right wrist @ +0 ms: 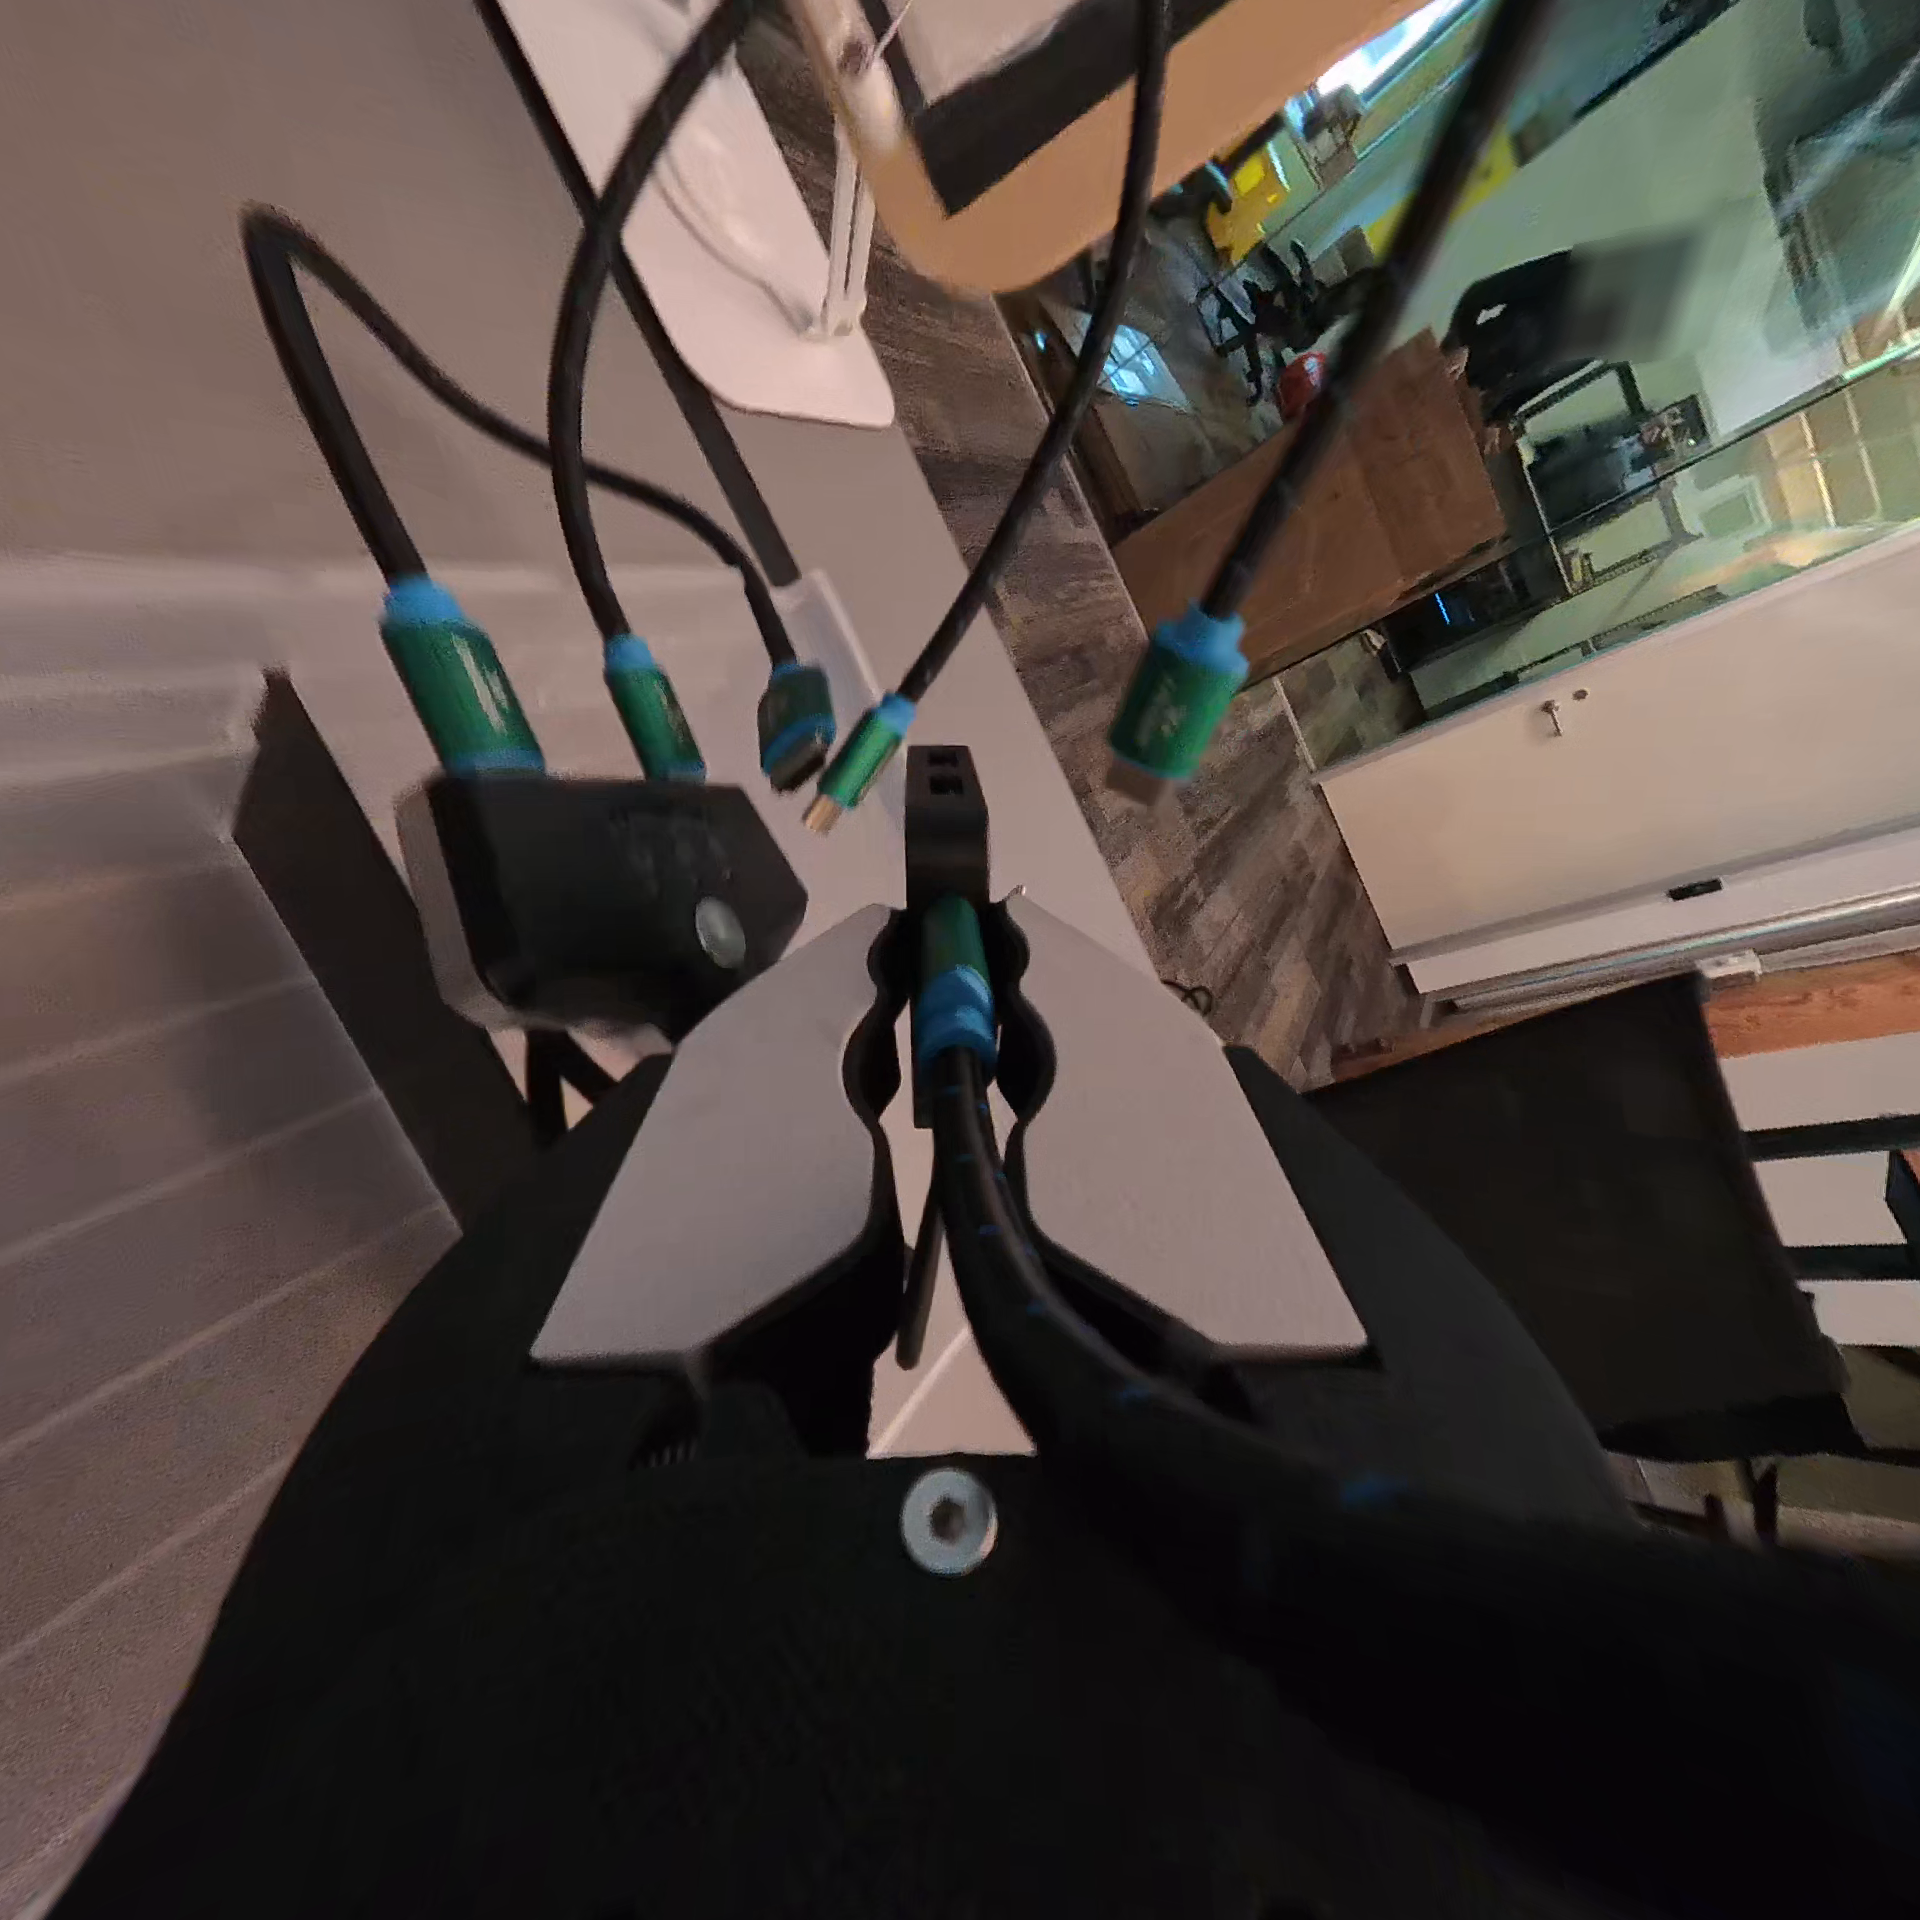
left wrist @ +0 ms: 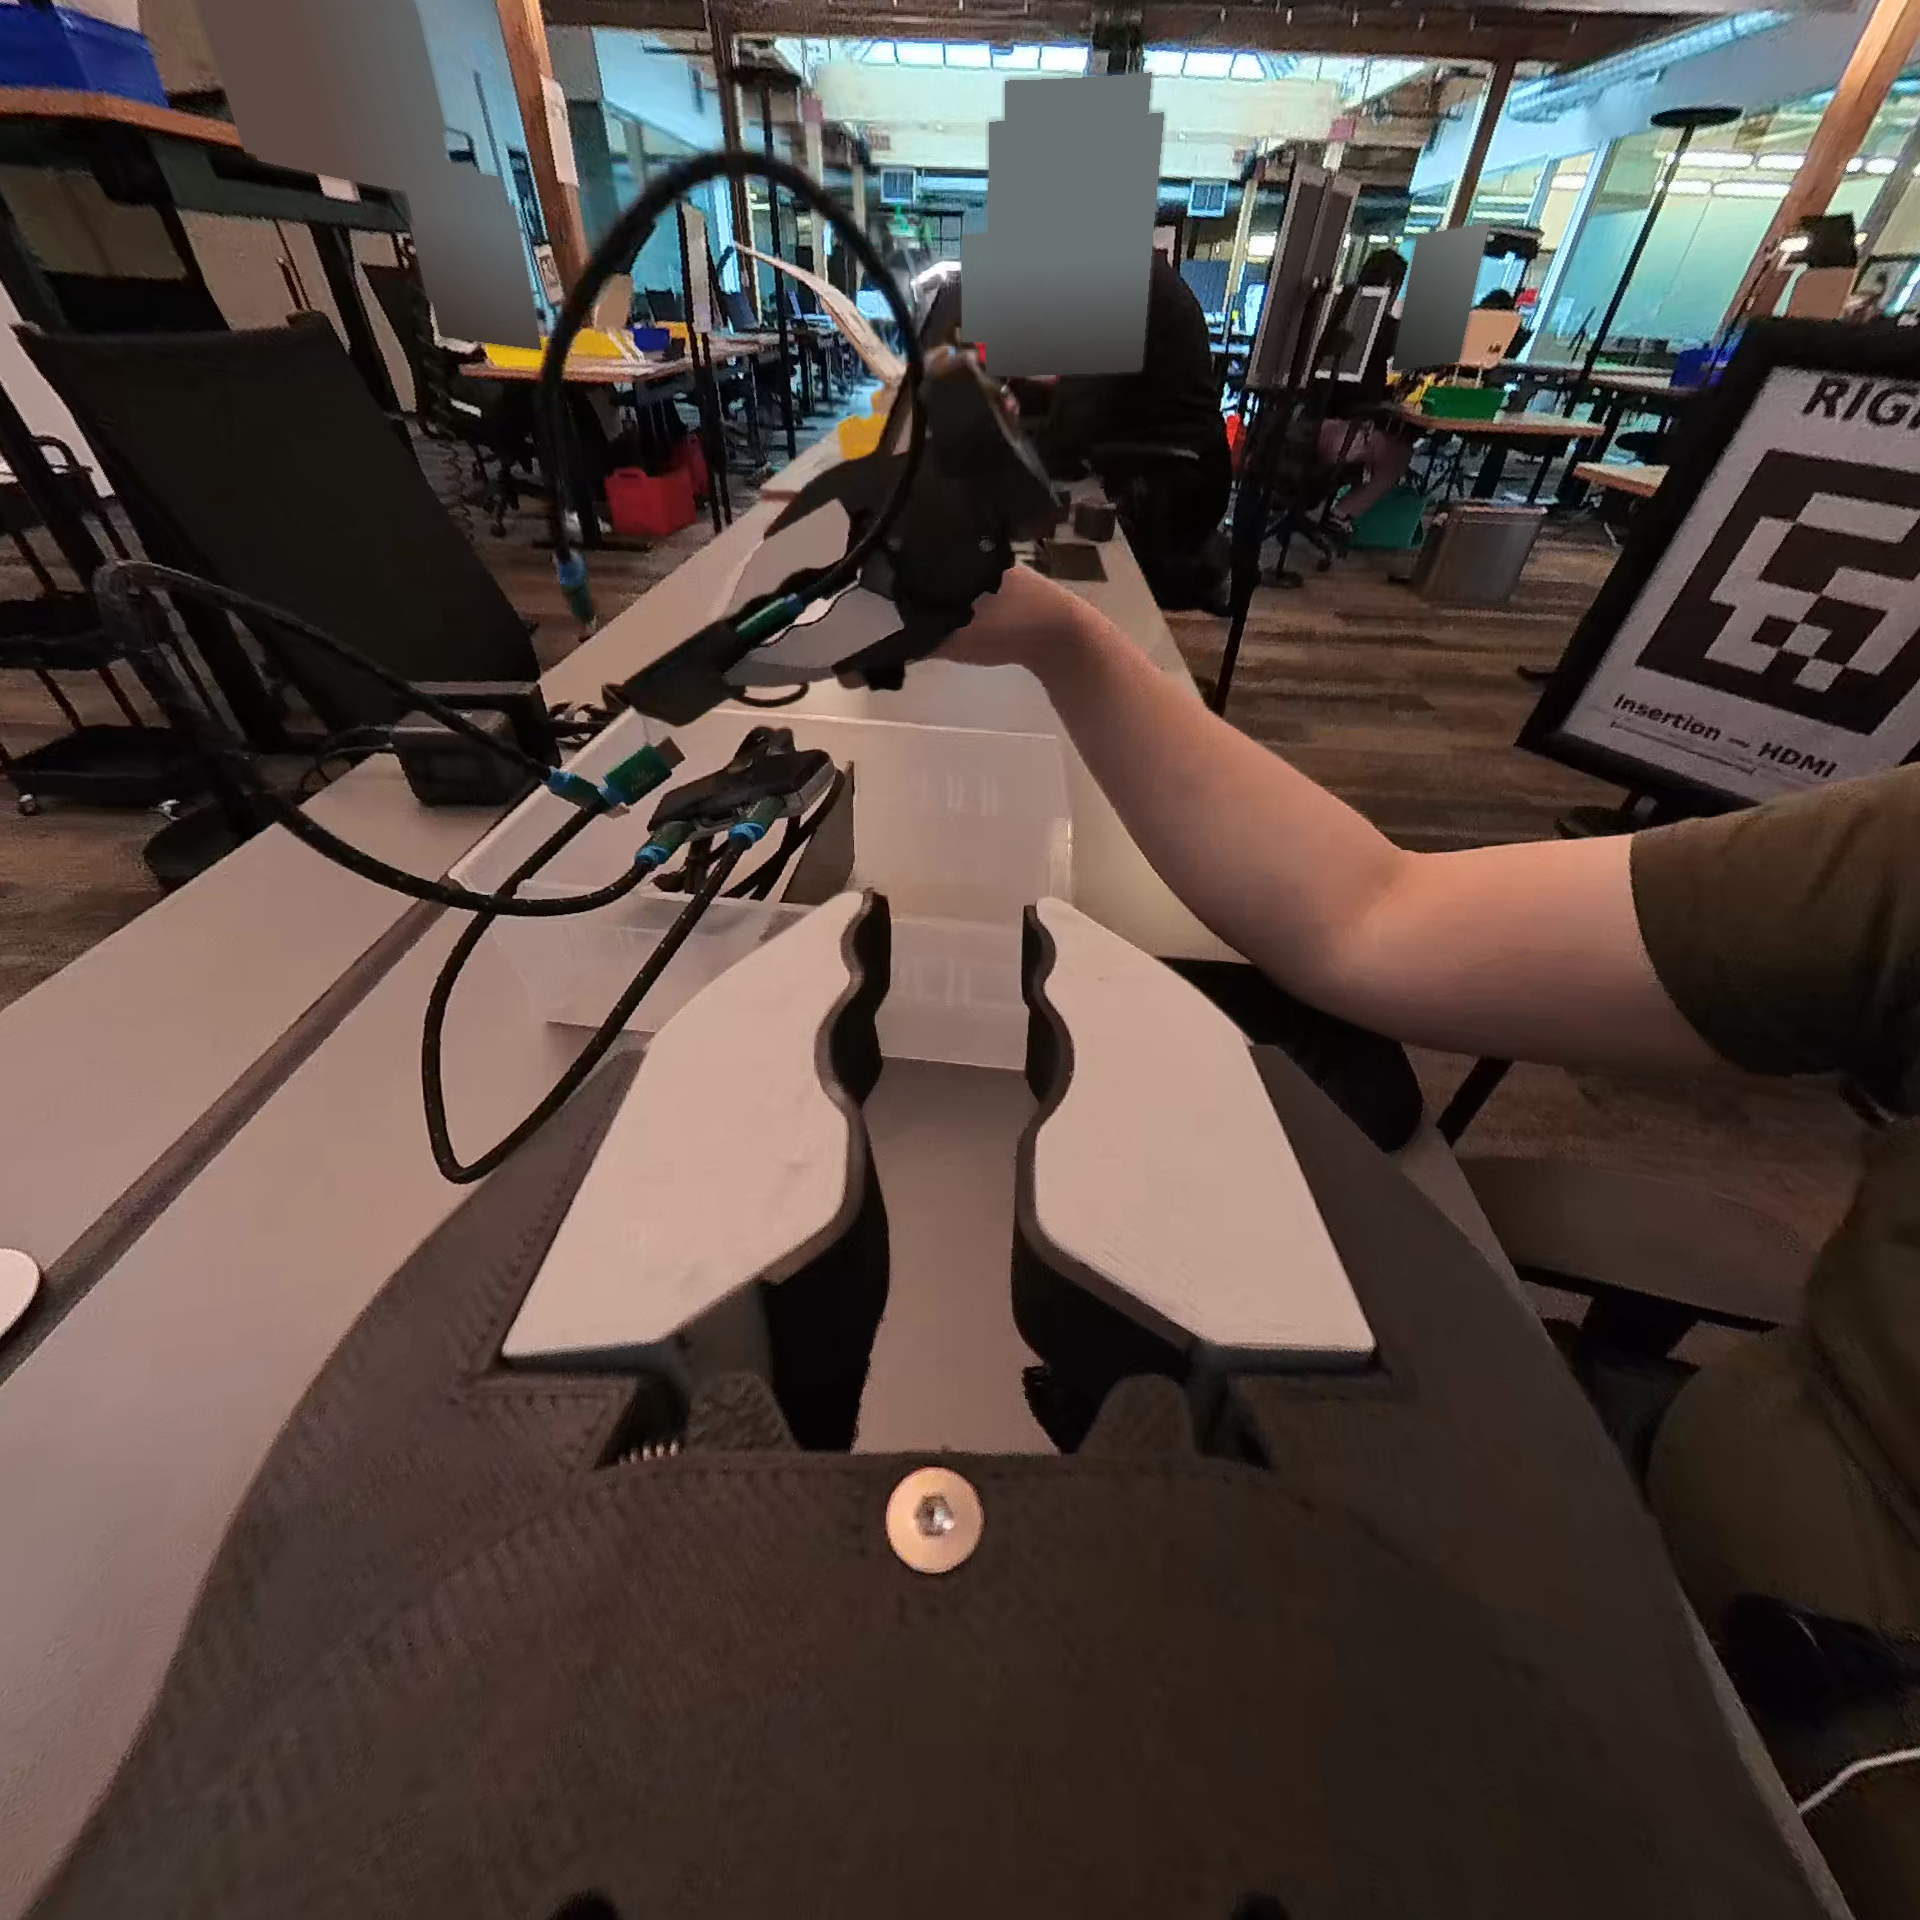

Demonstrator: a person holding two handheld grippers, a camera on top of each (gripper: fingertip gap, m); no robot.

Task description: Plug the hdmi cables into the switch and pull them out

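Right gripper (right wrist: 948, 935) clamped on HDMI plug (right wrist: 954, 971), long axis along fingers, tip forward; left gripper (left wrist: 956, 925) parted, empty.

Framed marker sign (left wrist: 1756, 582), perhaps clear bin (left wrist: 966, 800), grey table (left wrist: 208, 987).

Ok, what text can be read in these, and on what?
Framed sign, right: print above and below a black-and-white marker; I don't quote writing.
Green plugs: pale print, blurred.
Held plug: no print shows.
Switch: faint marks, unreadable.
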